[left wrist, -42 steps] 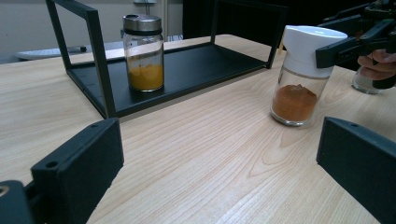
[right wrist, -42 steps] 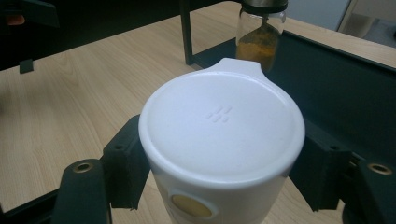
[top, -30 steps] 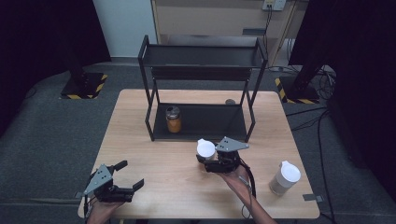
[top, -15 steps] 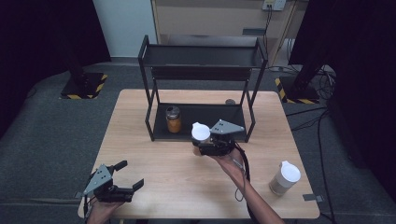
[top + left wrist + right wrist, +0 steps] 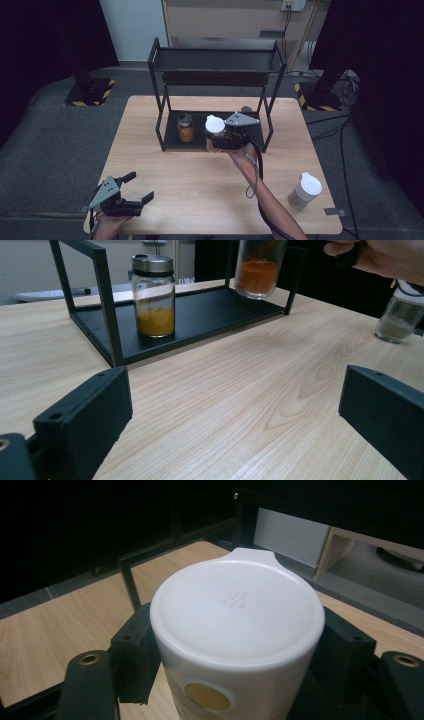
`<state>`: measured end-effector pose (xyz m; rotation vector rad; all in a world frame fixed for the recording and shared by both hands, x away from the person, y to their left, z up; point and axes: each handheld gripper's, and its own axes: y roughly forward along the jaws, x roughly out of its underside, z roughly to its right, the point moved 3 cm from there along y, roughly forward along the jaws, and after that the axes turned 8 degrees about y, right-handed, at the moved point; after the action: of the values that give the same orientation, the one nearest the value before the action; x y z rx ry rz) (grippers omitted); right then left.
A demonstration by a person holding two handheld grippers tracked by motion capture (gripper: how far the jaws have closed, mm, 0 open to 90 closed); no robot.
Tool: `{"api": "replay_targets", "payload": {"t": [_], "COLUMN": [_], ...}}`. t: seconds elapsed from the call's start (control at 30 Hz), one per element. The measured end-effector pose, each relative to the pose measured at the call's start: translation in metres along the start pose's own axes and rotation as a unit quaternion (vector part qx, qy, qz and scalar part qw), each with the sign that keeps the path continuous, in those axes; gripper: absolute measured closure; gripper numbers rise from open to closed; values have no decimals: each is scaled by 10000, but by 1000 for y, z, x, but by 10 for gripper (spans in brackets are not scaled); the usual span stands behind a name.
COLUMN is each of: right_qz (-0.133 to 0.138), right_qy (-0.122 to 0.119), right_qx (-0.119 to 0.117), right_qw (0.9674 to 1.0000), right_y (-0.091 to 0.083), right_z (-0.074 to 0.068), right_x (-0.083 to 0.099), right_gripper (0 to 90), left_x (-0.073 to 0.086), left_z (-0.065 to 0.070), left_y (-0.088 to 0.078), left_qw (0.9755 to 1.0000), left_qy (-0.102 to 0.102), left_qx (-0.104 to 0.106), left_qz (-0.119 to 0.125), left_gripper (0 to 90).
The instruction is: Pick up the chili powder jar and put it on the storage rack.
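The high view hangs above the near edge of the counter (image 5: 200, 165), looking forward and down on the whole top and the black rack (image 5: 216, 95) at its far side. The left gripper view sits low, almost skimming the wood, facing that same rack (image 5: 190, 315) from a little way off. The right gripper view looks from very close onto a white-lidded jar (image 5: 237, 615), with the rack's frame just behind it.
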<state>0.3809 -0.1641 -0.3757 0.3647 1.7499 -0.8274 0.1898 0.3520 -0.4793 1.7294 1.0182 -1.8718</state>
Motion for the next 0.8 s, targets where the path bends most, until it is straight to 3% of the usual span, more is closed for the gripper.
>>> {"api": "replay_targets", "payload": {"t": [0.27,0.8], "right_qz": [92,-41], "right_qy": [61,256], "right_qx": [163,530], "right_qw": [9998,9983], "right_y": [17,57], "right_z": [9,25], "right_x": [-5,-1], "right_gripper": [303,304], "left_x": [1,2], "left_z": [-1,-1], "left_y": [0,0], "left_qw": [10000,10000], "left_qy": [-29,-43], "left_qx": [0,21], "left_qz": [25,40], "left_gripper": [0,0]}}
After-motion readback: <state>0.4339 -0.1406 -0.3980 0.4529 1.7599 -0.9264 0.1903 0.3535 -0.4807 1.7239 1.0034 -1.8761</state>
